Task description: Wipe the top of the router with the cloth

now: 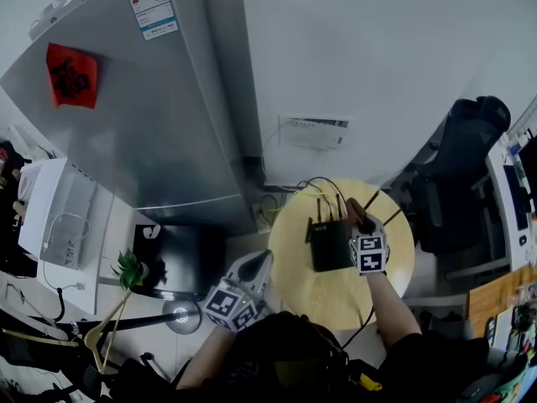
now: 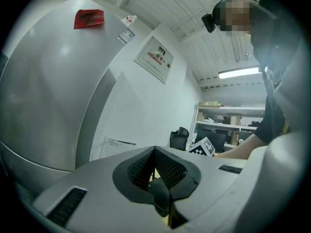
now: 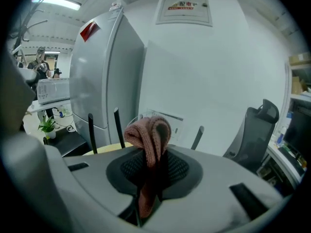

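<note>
The black router (image 1: 329, 243) lay on the round yellow table (image 1: 306, 290), with its antennas (image 3: 91, 131) standing up along its far edge. As I judged it, a stroke pushed too far could have snagged the cloth (image 3: 148, 132) on those antennas. It could also have shoved the router across the table, since nothing steadied it. The right gripper (image 1: 359, 223) was at the router's right side, jaws clamped on the bunched pink cloth. The left gripper (image 1: 257, 269) was just beside the table's left edge, jaws closed together on nothing
</note>
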